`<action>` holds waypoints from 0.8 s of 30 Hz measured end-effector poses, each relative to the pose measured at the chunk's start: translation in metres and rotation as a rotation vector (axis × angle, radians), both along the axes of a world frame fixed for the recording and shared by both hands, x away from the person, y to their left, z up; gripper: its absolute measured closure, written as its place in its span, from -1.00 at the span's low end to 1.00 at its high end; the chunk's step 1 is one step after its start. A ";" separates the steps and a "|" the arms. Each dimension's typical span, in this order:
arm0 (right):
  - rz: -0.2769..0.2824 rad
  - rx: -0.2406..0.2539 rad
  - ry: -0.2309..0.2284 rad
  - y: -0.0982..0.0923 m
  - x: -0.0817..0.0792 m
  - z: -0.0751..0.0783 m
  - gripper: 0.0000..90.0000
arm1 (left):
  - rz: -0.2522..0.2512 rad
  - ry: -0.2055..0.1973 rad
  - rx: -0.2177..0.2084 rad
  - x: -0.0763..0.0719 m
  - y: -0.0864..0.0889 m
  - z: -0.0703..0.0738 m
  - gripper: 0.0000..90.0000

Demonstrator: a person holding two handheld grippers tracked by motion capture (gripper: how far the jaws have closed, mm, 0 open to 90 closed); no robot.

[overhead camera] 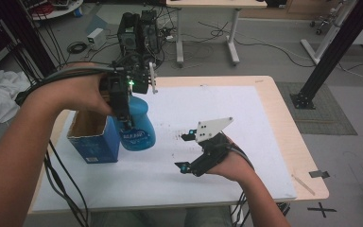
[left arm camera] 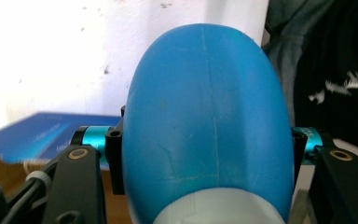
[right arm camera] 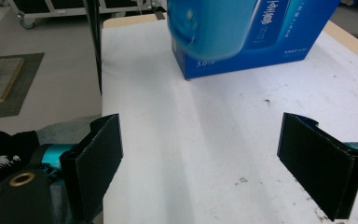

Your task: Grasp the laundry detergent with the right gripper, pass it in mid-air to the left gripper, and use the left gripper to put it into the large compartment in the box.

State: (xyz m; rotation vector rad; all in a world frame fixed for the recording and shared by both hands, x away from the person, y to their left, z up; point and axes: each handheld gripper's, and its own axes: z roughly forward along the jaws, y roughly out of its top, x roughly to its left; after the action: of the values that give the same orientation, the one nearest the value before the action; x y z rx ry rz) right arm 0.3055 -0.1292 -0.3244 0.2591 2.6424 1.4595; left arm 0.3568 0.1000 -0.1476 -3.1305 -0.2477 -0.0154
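A blue bottle (overhead camera: 138,124) is pinched between the pads of the left gripper (overhead camera: 128,124), whose jaws press on its two flanks from above; in the left gripper view the bottle's rounded body (left arm camera: 207,126) bulges up between the two black jaws, with its paler neck end nearest the camera. The bottle is held upright, its base clear of the white table cover (overhead camera: 203,109) as seen from the right gripper view, where its blurred underside (right arm camera: 209,28) hangs before the blue box. The open-topped blue box (overhead camera: 92,139) is seen just beside the held bottle, on the far side from the right gripper (overhead camera: 185,152). The jaws of the right gripper are spread wide, nothing lying between its pads (right arm camera: 103,147); it is held near the table cover, apart from the bottle, its jaws pointed toward it.
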 end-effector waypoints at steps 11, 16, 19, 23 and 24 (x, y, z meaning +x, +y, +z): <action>0.010 -0.031 -0.001 0.000 0.000 -0.001 -0.71 | 0.245 -0.038 -0.039 0.016 0.036 0.030 -0.13; 0.016 -0.049 0.010 0.000 0.002 -0.002 -0.71 | 0.366 -0.040 -0.041 0.024 0.058 0.038 -0.13; 0.012 -0.053 0.020 0.002 0.003 -0.003 -0.71 | 0.454 -0.039 -0.074 0.026 0.072 0.043 -0.13; 0.017 -0.061 0.030 0.004 0.005 -0.005 -0.71 | 0.517 -0.037 -0.083 0.031 0.089 0.048 -0.13; 0.016 -0.065 0.034 0.004 0.005 -0.005 -0.71 | 0.514 -0.037 -0.070 0.033 0.093 0.049 -0.13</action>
State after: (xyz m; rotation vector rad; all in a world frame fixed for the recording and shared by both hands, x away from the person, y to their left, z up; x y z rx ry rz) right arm 0.3105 -0.1249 -0.3295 0.2591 2.7192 1.3830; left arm 0.3895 0.1931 -0.0981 -3.0297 -1.0586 -0.0643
